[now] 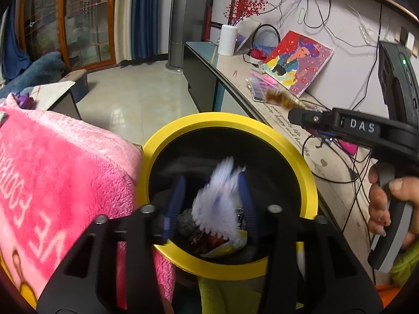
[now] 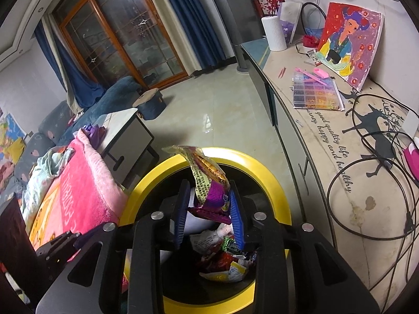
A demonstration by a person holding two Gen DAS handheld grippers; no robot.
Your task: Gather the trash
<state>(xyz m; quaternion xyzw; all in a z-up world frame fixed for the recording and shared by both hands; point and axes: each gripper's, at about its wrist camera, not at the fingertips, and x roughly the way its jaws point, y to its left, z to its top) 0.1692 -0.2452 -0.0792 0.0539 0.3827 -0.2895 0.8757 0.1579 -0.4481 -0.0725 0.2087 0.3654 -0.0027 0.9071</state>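
A black trash bin with a yellow rim (image 1: 309, 183) (image 2: 272, 180) stands below both grippers, with several wrappers (image 1: 222, 243) (image 2: 225, 261) at its bottom. My left gripper (image 1: 209, 201) is open over the bin; a white crumpled tissue (image 1: 220, 198), blurred by motion, sits between its blue fingers and seems loose. My right gripper (image 2: 209, 209) is shut on a purple and yellow snack wrapper (image 2: 209, 183) and holds it over the bin's opening. The right gripper's black body also shows in the left wrist view (image 1: 353, 128), held by a hand.
A pink fleece blanket (image 1: 52, 170) (image 2: 83, 193) lies left of the bin. A long TV cabinet (image 2: 340, 170) on the right carries cables, a bead box (image 2: 316, 94), a painting (image 2: 351, 41) and a white vase (image 2: 273, 32). Tiled floor (image 2: 222, 110) beyond.
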